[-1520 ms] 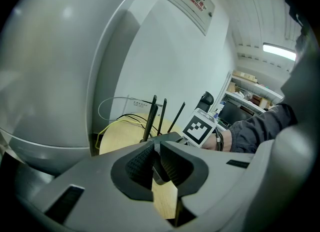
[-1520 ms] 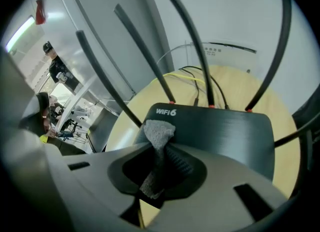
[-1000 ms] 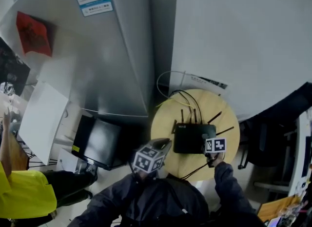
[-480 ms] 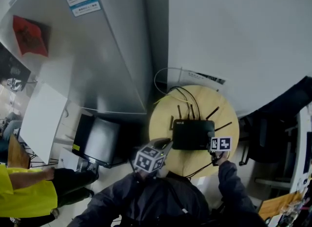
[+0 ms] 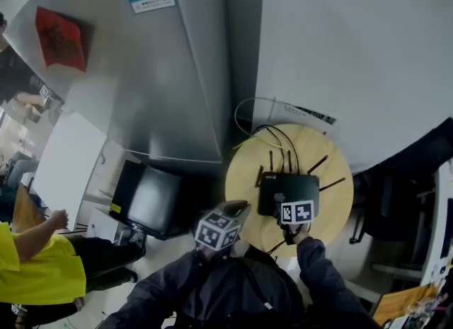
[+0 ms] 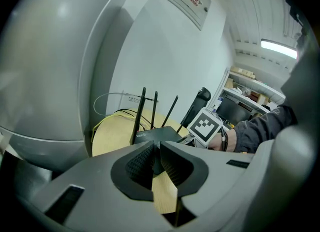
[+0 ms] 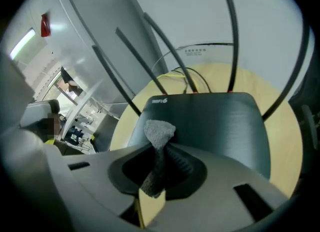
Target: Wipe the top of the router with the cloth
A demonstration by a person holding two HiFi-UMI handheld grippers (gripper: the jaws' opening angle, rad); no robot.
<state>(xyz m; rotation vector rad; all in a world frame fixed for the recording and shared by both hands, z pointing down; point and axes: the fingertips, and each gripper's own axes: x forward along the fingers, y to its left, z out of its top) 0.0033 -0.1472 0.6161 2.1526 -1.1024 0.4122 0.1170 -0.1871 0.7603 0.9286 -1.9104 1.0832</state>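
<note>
A black router (image 5: 288, 187) with several upright antennas lies on a small round wooden table (image 5: 333, 200). My right gripper (image 5: 287, 207) hovers over the router's front left part, shut on a grey cloth (image 7: 159, 132). The cloth's tip pokes out past the jaws onto the router's top (image 7: 215, 121), near its left front corner. My left gripper (image 5: 230, 218) is held back at the table's near left edge, off the router. In the left gripper view the left gripper (image 6: 156, 158) has its jaws shut with nothing between them, and the router (image 6: 159, 134) lies ahead.
A tall grey refrigerator (image 5: 163, 73) and a white wall stand behind the table. Yellow and white cables (image 5: 249, 124) loop off the table's back edge. A black box (image 5: 147, 200) sits on the floor at left. A person in yellow (image 5: 35, 271) is at far left. Dark furniture (image 5: 396, 200) stands at right.
My right gripper has slid leftward with the cloth, from the router's right front corner to its left front part. The left gripper has stayed put.
</note>
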